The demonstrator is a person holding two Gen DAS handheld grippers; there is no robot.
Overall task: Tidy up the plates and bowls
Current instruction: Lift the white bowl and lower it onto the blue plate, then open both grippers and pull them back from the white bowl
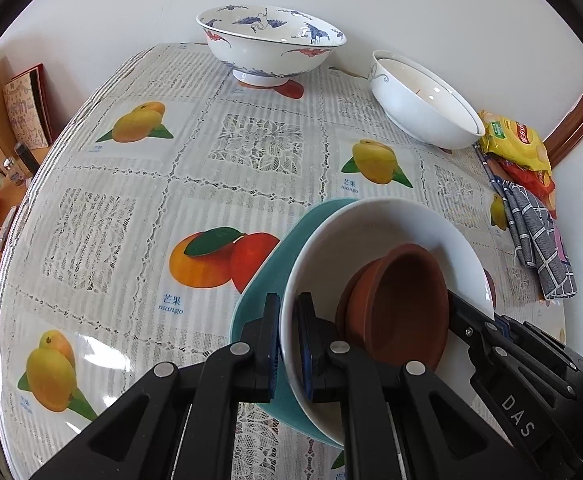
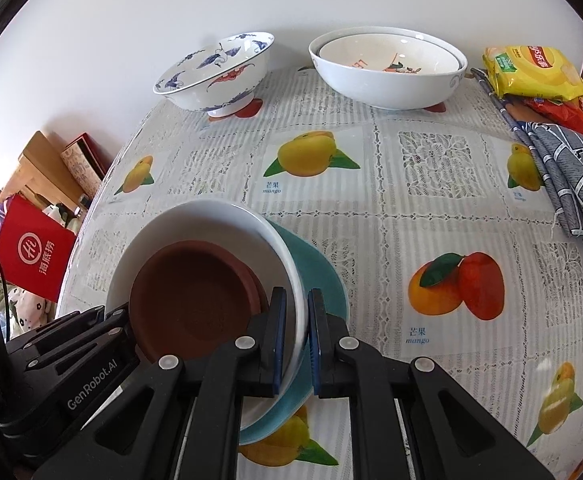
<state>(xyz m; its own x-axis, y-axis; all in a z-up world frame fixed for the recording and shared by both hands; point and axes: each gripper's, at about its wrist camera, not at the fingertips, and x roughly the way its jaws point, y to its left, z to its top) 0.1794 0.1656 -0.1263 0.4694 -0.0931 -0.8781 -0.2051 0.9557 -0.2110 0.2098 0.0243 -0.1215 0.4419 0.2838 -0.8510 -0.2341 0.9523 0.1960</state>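
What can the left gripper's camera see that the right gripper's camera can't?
Only the left wrist view shows the bottles on the wooden shelf beside the table.

Only the right wrist view shows the red bag with white writing, and the orange picture inside the inner bowl of the nested pair.

Both show the stack: brown dishes in a white bowl on a teal plate. The left gripper and right gripper are each shut on the stack's rim. Both also show the crane bowl, chip bags and checked cloth.
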